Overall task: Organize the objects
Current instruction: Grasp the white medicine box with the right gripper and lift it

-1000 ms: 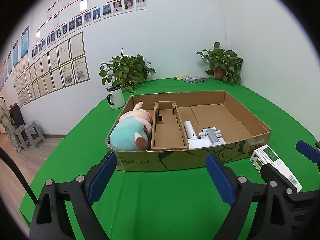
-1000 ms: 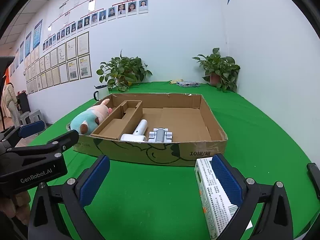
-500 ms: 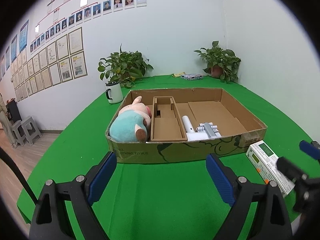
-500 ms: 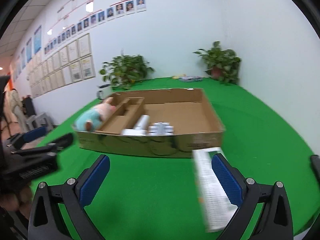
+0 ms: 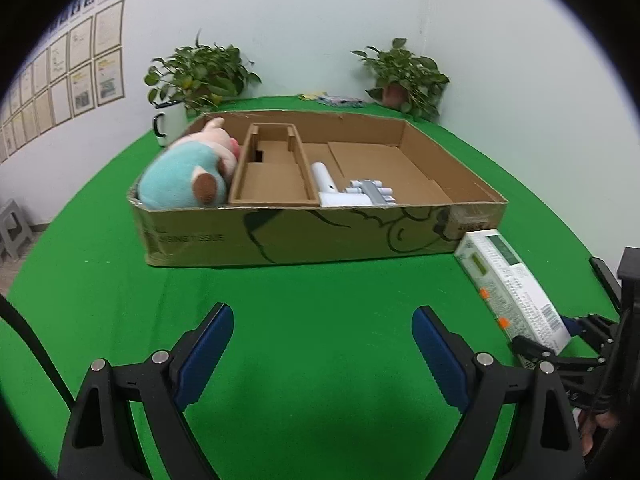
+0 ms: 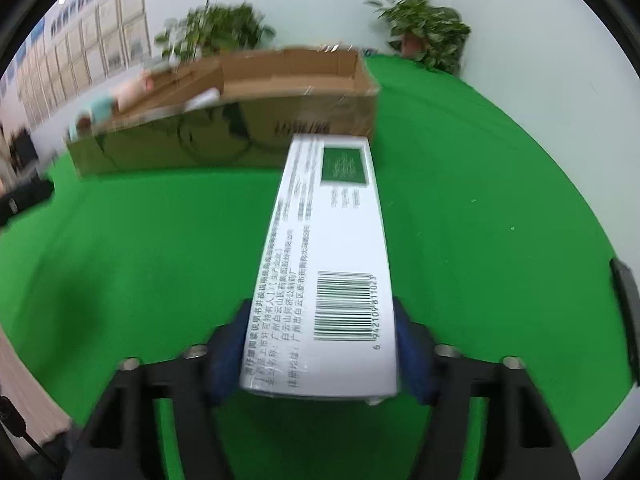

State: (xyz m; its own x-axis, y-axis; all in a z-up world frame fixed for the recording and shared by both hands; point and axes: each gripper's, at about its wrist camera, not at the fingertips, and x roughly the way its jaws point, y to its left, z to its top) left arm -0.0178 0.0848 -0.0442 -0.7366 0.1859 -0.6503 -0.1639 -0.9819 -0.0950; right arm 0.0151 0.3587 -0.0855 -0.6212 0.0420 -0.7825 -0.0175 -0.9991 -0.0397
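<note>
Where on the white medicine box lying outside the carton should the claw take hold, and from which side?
Across its two long side faces at the near, barcode end, coming in along its length from the near side. The medicine box lies flat and narrow, its far end against the cardboard carton. The right claw is closing there.

We cannot read the smeared print on the cardboard box (image 6: pixel 224 120) in the right wrist view; the white carton (image 6: pixel 324 272) hides both blue pads' inner faces
</note>
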